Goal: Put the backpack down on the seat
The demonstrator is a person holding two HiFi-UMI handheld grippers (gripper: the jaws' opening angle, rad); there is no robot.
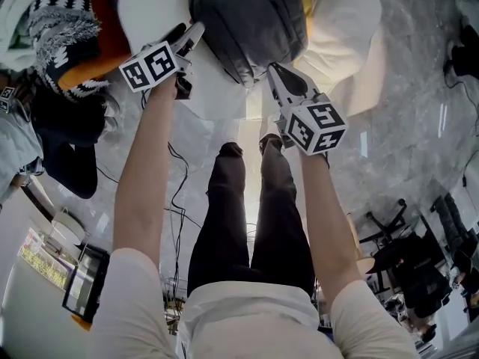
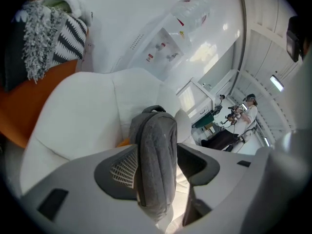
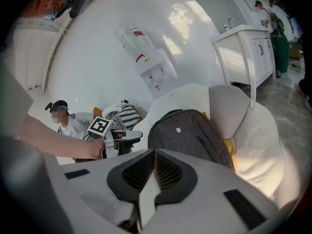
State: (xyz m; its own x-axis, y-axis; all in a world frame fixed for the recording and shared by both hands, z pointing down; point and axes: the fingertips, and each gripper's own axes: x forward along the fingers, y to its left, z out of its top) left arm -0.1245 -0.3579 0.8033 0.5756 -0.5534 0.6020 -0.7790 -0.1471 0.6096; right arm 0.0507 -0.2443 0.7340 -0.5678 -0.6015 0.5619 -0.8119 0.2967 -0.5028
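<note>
Left gripper view: the left gripper (image 2: pixel 161 167) has its jaws wide apart. The grey backpack (image 2: pixel 156 150) appears edge-on between them, with a clear gap on the right jaw's side. Whether the left pad touches the fabric cannot be told.

Right gripper view: the right gripper (image 3: pixel 153 155) has its jaws closed together with nothing between them. Beyond them the backpack (image 3: pixel 187 135) stands upright on the white seat (image 3: pixel 263 150), leaning on its backrest. The left gripper (image 3: pixel 134 136) is just beside the bag's flank.

Head view: the left gripper (image 1: pixel 193 34) and the right gripper (image 1: pixel 275 72) flank the backpack (image 1: pixel 251 21), whose top is cut off by the upper edge. Its base is hidden behind the jaw bodies in both gripper views. A yellow object (image 3: pixel 229 147) behind the bag is mostly covered and cannot be identified.

Surroundings: a black-and-white striped knit (image 1: pixel 63 21) lies on an orange cushion (image 2: pixel 29 111) beside the seat (image 1: pixel 150 6). A water dispenser (image 3: pixel 151 67) stands against the white wall, a white cabinet (image 3: pixel 248 48) stands further right, and cables (image 1: pixel 176 193) trail on the floor.
</note>
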